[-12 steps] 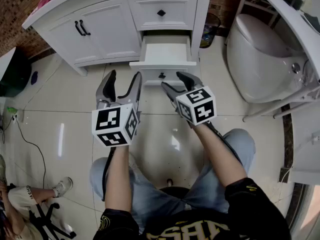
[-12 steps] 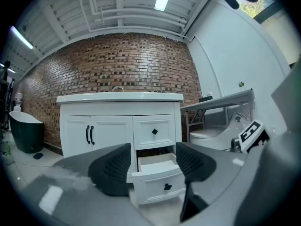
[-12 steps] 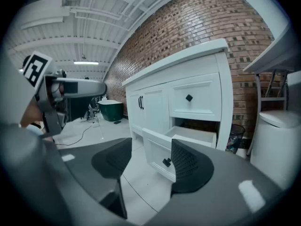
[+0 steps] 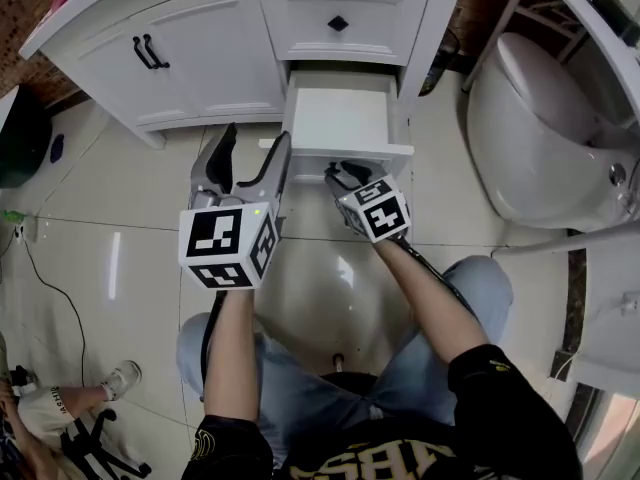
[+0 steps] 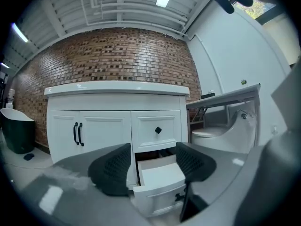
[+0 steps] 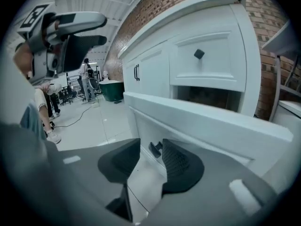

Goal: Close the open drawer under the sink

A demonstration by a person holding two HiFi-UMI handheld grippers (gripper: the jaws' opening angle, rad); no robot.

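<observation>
Finding: the white rectangular open drawer (image 4: pixel 345 116) is pulled well out of the lower right bay of the white panelled wooden vanity cabinet (image 4: pixel 215 58), directly beneath the vanity's closed upper drawer (image 4: pixel 338 23); it appears empty. Change noted: half a second ago the right gripper (image 4: pixel 345 175) hung clear of the vanity, short of the drawer front; it now sits at that front panel. In the right gripper view its ribbed pads stand partly apart, with the small black drawer knob (image 6: pixel 155 149) showing in the gap just beyond the tips, nothing clamped. The left gripper (image 4: pixel 255 143) is held out before the vanity, to the left of the drawer, its jaws spread wide and empty. Assessment: the approach looks finished but closing is not begun; a forward push on the panel should seat the drawer into the vanity.
</observation>
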